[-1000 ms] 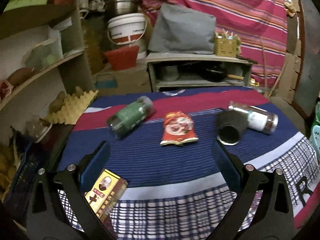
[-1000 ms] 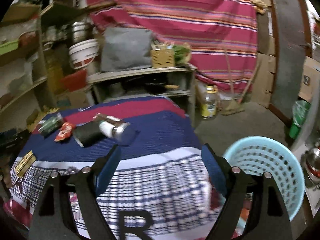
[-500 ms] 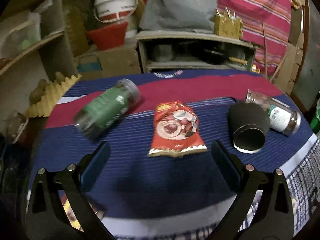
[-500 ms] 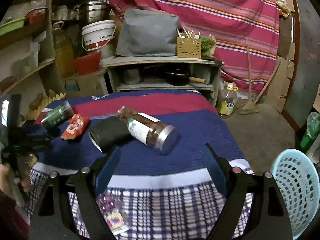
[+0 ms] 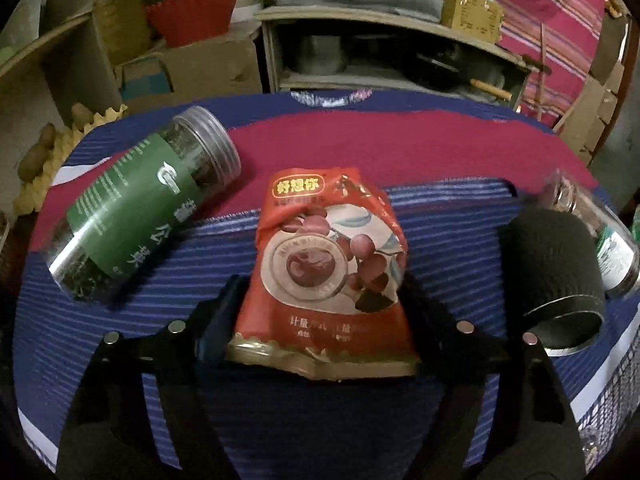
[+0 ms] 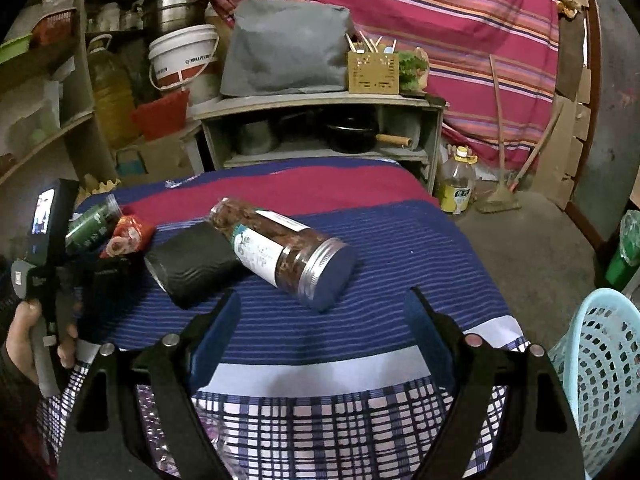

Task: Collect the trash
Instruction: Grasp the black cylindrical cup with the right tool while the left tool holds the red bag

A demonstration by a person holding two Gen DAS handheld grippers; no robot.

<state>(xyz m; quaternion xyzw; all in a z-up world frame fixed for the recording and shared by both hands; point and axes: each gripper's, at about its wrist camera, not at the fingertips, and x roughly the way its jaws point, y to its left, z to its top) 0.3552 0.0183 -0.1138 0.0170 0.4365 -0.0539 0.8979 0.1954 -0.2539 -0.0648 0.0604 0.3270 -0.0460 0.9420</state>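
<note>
A red snack packet [image 5: 328,268] lies on the striped cloth of the table [image 5: 400,148]. My left gripper [image 5: 322,304] is open, its fingers on either side of the packet's lower half. The packet also shows small in the right wrist view [image 6: 126,236], with the left gripper [image 6: 108,270] at it. My right gripper [image 6: 320,320] is open and empty, just short of a clear jar with a silver lid [image 6: 286,254]. A light blue trash basket [image 6: 600,376] stands on the floor at the right.
A green-labelled clear jar [image 5: 140,208] lies left of the packet. A black ribbed cup [image 5: 556,280] lies on its side to the right, against the silver-lidded jar [image 5: 604,236]. Shelves with pots, a bucket [image 6: 184,58] and boxes stand behind the table.
My left gripper moved forward to the red packet and its fingers have narrowed around it. My right gripper moved closer to the jar and cup.
</note>
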